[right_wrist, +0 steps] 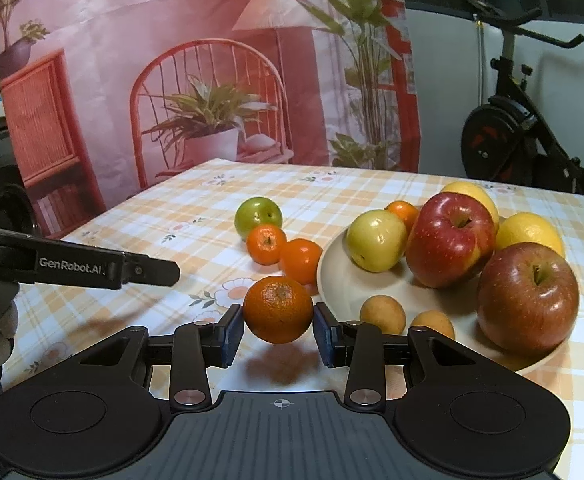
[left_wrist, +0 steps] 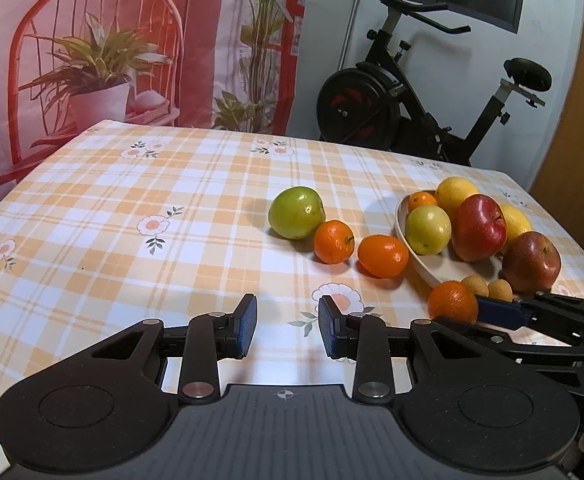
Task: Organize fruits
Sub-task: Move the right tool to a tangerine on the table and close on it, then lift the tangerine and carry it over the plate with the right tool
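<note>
My right gripper [right_wrist: 278, 330] is shut on a mandarin [right_wrist: 278, 309] and holds it a little above the cloth, just left of the white plate [right_wrist: 336, 280]. The same mandarin [left_wrist: 452, 301] shows in the left wrist view. The plate holds two red apples [right_wrist: 450, 240], a yellow-green apple [right_wrist: 376, 240], lemons [right_wrist: 530, 232], a small mandarin and two small tan fruits [right_wrist: 383, 314]. On the cloth lie a green apple [left_wrist: 297, 212] and two mandarins [left_wrist: 334, 241] [left_wrist: 383, 256]. My left gripper [left_wrist: 288, 326] is open and empty, nearer the front.
The table has an orange-checked flowered cloth [left_wrist: 132, 208]. A printed backdrop [left_wrist: 112, 40] hangs behind its far edge. An exercise bike [left_wrist: 404, 96] stands beyond the far right corner.
</note>
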Demonstrator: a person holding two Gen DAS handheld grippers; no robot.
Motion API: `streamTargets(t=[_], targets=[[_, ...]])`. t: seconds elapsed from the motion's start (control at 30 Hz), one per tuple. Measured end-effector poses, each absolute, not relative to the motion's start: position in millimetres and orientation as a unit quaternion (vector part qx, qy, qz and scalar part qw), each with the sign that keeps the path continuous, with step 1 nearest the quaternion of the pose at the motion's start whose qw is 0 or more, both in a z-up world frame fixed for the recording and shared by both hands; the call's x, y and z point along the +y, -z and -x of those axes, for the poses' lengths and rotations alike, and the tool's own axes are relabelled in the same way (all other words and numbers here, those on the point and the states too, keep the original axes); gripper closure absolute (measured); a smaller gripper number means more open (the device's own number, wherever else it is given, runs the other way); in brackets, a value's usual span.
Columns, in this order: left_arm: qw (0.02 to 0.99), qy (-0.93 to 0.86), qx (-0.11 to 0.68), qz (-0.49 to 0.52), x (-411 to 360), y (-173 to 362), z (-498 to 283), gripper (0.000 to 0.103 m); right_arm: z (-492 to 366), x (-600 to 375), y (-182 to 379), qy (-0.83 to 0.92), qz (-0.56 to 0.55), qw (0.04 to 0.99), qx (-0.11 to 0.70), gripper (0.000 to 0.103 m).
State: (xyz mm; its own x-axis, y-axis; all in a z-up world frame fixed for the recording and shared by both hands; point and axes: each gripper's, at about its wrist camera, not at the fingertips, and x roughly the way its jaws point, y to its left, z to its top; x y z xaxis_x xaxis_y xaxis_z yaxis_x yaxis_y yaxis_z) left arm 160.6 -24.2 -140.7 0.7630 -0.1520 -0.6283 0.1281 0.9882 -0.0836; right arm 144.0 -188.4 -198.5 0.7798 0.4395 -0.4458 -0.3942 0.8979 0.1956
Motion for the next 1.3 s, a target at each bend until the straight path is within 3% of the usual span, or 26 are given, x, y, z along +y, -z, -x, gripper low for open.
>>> streamTargets(t=[0.6,1.3], targets=[[0.919,0.075,0.382,0.067,-37.6,133.4,-218.1,0.066,-142.1,-229.3,194.6,-0.226,-0.135,0.941,0.214,0.068],[0.887,0.039,0.423,0.182,-44.6,151.2,-264.4,0.064,-141.0,-234.0,196.2,-0.223,-0.14,0.941,0.21,0.068]])
